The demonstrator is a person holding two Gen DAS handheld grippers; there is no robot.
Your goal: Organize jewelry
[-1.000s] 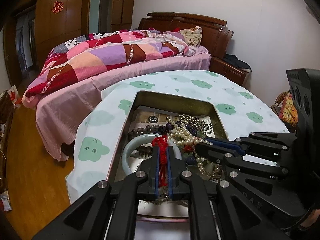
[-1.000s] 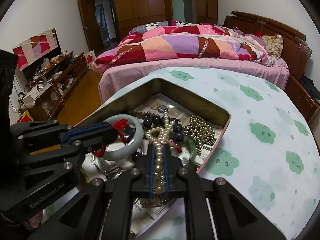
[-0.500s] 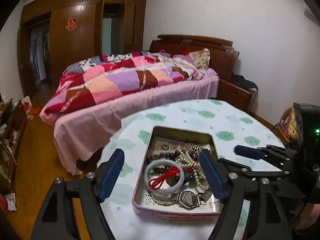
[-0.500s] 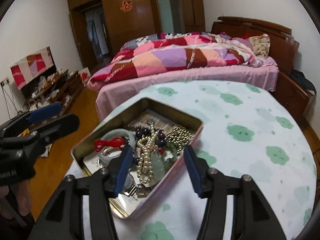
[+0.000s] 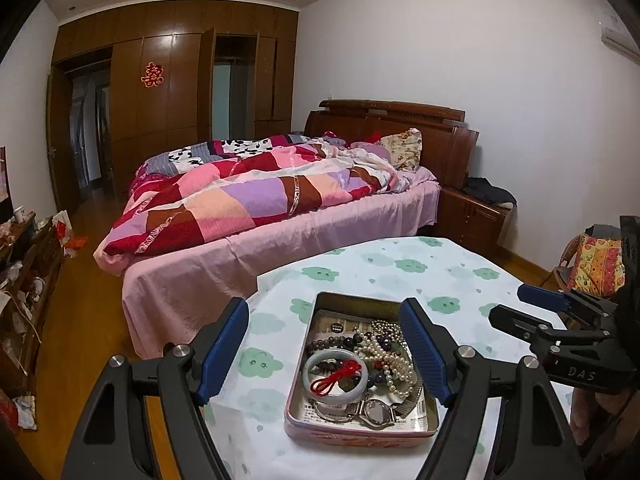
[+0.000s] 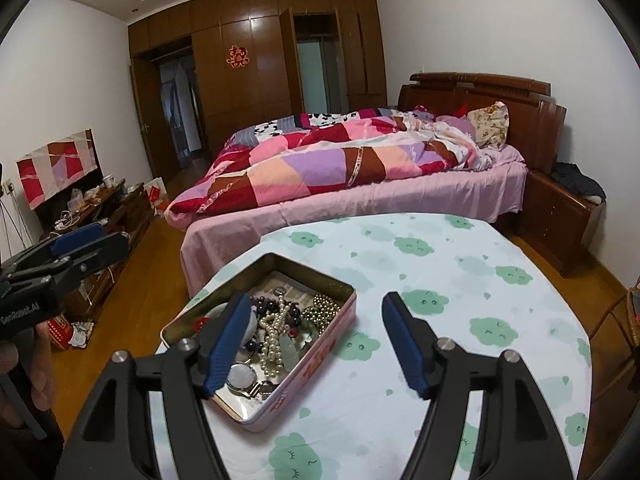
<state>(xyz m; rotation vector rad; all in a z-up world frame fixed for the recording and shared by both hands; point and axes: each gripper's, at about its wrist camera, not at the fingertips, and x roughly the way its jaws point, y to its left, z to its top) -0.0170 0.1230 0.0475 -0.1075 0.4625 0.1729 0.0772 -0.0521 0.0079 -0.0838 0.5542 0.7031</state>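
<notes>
A pink tin box (image 5: 352, 434) (image 6: 312, 368) sits on the round table. It holds a jade bangle (image 5: 335, 372) with a red cord (image 5: 336, 376), a pearl necklace (image 5: 384, 354) (image 6: 274, 340), dark beads (image 5: 332, 342), a gold bead strand (image 6: 326, 308) and a wristwatch (image 5: 376, 410) (image 6: 242, 376). My left gripper (image 5: 324, 350) is open and empty, raised above and in front of the box. My right gripper (image 6: 314, 342) is open and empty, above the box's right side. Each gripper shows at the edge of the other's view.
The table wears a white cloth with green clouds (image 6: 440, 280). A bed with a patchwork quilt (image 5: 256, 200) stands close behind the table. A wooden nightstand (image 5: 472, 216) is at the back right, a low cabinet with clutter (image 6: 100, 208) at the left.
Both grippers opened, let go of the red cord and the pearl necklace, and pulled back and up from the box. The jewelry lies in the box.
</notes>
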